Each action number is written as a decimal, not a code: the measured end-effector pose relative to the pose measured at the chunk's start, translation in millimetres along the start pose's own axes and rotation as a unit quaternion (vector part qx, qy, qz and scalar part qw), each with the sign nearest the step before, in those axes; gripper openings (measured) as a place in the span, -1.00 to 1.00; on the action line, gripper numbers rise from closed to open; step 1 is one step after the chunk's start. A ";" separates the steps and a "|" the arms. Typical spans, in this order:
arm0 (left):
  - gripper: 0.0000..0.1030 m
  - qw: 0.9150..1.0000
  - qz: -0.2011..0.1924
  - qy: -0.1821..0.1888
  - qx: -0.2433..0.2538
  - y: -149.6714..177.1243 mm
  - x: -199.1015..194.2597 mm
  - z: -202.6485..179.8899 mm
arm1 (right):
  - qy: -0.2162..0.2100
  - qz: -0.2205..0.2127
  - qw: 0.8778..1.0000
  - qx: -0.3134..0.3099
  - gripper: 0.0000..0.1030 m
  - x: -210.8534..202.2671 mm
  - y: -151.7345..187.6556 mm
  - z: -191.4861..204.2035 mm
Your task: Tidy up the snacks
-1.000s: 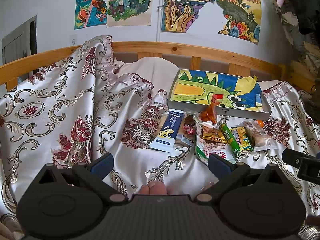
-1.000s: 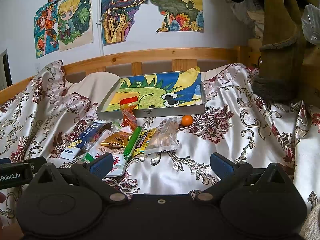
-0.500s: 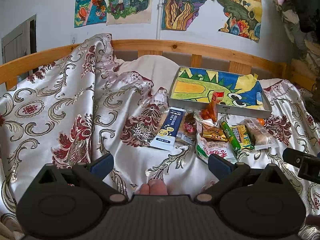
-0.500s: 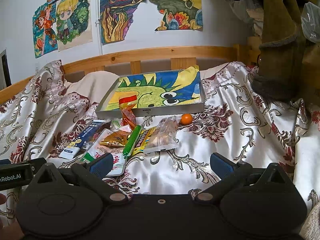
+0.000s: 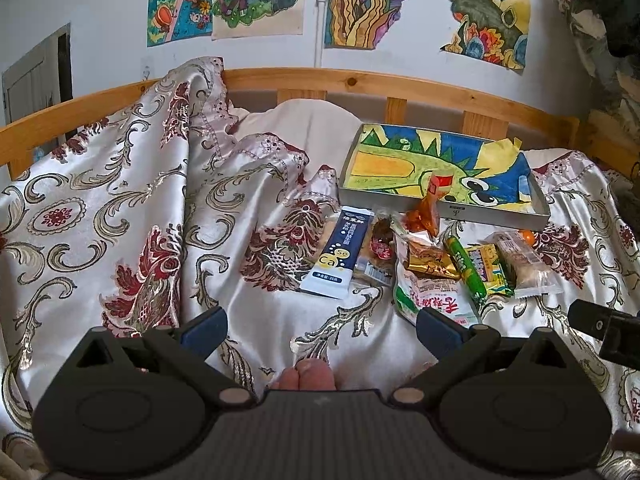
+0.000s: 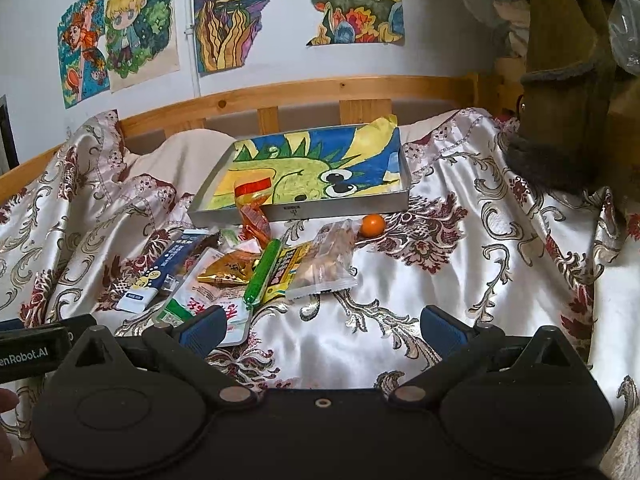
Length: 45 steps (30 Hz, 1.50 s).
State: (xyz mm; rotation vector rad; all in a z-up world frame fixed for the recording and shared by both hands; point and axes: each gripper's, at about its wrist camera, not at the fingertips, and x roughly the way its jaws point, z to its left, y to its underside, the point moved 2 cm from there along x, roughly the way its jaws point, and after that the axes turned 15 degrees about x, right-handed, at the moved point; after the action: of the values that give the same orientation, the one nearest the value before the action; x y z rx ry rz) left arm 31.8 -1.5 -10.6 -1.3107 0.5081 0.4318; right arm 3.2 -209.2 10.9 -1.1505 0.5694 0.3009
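Bed draped in a glossy satin cover (image 5: 120,216), cream with maroon and gold scrollwork, heavily creased. Wooden slatted rail (image 5: 360,84) behind it; bright hand-coloured drawings (image 6: 236,12) taped on the white wall.

Left gripper (image 5: 320,324): jaws spread wide, nothing between the blue pads; it hovers over bare satin, near the pile of snacks. Two fingertips (image 5: 306,376) of the person peek over its housing.

Right gripper (image 6: 322,326): likewise released and empty, its left pad lying over the corner of a flat white pouch (image 6: 200,300) with red and green print.

Snacks lie in a loose overlapping heap just in front of a shallow grey metal tray (image 6: 340,204), which is lined with a crayon drawing of a green creature. In the heap:
- long navy-and-white sachet (image 5: 340,252) marked "Ca", flat
- crinkled gold foil packet (image 6: 228,270)
- green sausage-shaped stick (image 6: 262,272), smooth
- yellow wrapper (image 6: 286,268) beside it
- clear bag (image 6: 324,264) of brownish pieces
- orange-red packet (image 6: 252,208) tilted against the tray's front wall

A small orange ball (image 6: 373,224) (fruit or sweet, cannot tell) sits apart, by the tray.
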 end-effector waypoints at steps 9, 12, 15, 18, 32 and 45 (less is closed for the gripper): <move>0.99 1.000 0.014 -0.007 0.003 -12.5 7.4 -2.0 | 0.012 0.011 1.000 -0.006 0.99 5.9 -13.2 -0.2; 0.99 1.000 0.022 -0.006 0.009 -19.2 12.2 -4.0 | 0.011 0.019 1.000 -0.017 0.99 9.3 -19.4 -0.4; 0.99 1.000 0.024 -0.004 0.014 -25.6 17.4 -7.1 | 0.008 0.020 0.998 -0.051 0.99 14.1 -27.7 0.7; 0.99 1.000 0.022 -0.004 0.021 -33.6 23.9 -10.7 | 0.003 0.017 0.996 -0.085 0.99 21.9 -37.8 -0.3; 0.99 0.998 0.002 0.034 0.060 -75.1 74.1 -35.8 | -0.022 0.019 0.994 -0.108 0.99 70.7 -65.6 -14.3; 0.99 0.993 0.034 0.089 0.063 -82.6 117.6 -45.5 | -0.035 0.034 0.993 -0.110 0.98 105.4 -58.6 -9.3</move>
State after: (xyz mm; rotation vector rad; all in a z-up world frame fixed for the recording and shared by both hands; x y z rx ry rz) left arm 169.8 -61.4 -21.1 -1.2175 0.7197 0.3356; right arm 116.8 -247.1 -6.5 -1.3292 0.5239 0.4702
